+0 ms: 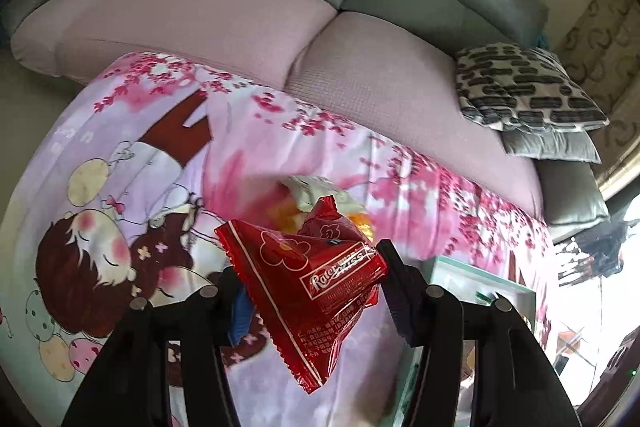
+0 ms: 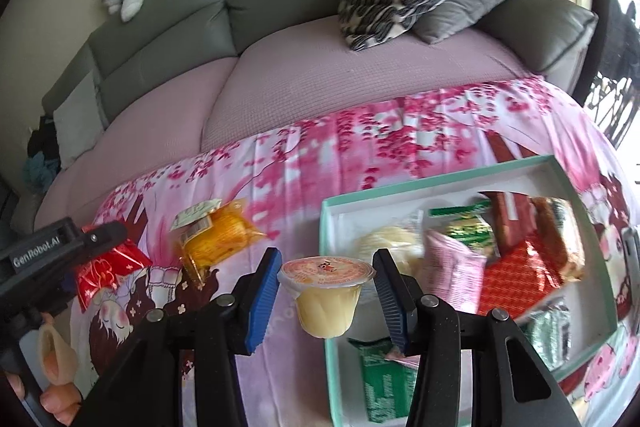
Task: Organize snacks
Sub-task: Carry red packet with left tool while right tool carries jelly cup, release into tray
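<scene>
- Left wrist view: a red snack packet (image 1: 310,283) was seen clamped between the fingers of the left hand-held gripper (image 1: 308,287), lifted clear of the flowered cloth (image 1: 120,187) on the table. The jaws were part-way closed, pressed on the packet's sides, so it hung crumpled and tilted. It was probably held up for carrying to the box (image 1: 480,279), whose corner showed just to the right. An orange packet (image 1: 296,211) was left lying on the cloth behind.
- Right wrist view: a jelly cup (image 2: 325,293) was gripped under its foil rim by the right hand-held gripper (image 2: 326,291), upright and off the cloth, beside the box's near wall (image 2: 326,227). The box already held several packets (image 2: 516,275), so the cup was judged bound for it. The left hand-held gripper with its red packet appeared at the far left.
</scene>
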A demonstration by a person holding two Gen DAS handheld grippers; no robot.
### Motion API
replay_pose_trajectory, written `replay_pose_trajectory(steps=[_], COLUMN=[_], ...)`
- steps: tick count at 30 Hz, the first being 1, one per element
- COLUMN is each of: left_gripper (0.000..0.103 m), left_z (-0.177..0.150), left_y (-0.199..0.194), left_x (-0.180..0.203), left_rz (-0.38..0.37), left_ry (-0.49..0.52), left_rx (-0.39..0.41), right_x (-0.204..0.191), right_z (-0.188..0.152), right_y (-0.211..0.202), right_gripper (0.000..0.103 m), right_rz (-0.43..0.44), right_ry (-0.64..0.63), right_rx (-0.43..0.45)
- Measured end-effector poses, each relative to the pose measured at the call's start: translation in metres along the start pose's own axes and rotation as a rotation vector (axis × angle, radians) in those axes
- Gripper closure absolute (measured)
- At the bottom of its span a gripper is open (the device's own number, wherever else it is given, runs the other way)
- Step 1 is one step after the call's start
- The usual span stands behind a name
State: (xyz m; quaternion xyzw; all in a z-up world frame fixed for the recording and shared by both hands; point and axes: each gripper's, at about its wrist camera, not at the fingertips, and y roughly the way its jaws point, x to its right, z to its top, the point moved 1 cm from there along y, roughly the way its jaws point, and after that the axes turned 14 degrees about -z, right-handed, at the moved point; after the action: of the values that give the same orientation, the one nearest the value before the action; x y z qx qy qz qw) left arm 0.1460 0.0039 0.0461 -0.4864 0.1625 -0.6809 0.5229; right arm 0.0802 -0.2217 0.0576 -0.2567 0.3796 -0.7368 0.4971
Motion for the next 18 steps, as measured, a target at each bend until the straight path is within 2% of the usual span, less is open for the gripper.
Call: replay_pose_trajectory(steps=[8,13,18], left_gripper=[0.045,0.045,0.045], left_z=[-0.015,-0.026,-0.043], left_y=[0.006,0.022,0.042], left_x=[0.036,0.063,0.093], left_rz=[-0.057,-0.088,-0.101], left_ry=[0.083,0.142,0.209], left_rx=[-0.031,-0.068,-0.120], right_x=[0.042,0.072,0.097], right_z=[0.002,0.005,0.007], right_y=[-0.008,-0.002,0.005], right_gripper=[0.053,0.053,0.053], right_rz=[-0.083,-0.143,-0.167], right_ry=[0.079,0.142,0.194], right_rx=[0.013,0.004,-0.016])
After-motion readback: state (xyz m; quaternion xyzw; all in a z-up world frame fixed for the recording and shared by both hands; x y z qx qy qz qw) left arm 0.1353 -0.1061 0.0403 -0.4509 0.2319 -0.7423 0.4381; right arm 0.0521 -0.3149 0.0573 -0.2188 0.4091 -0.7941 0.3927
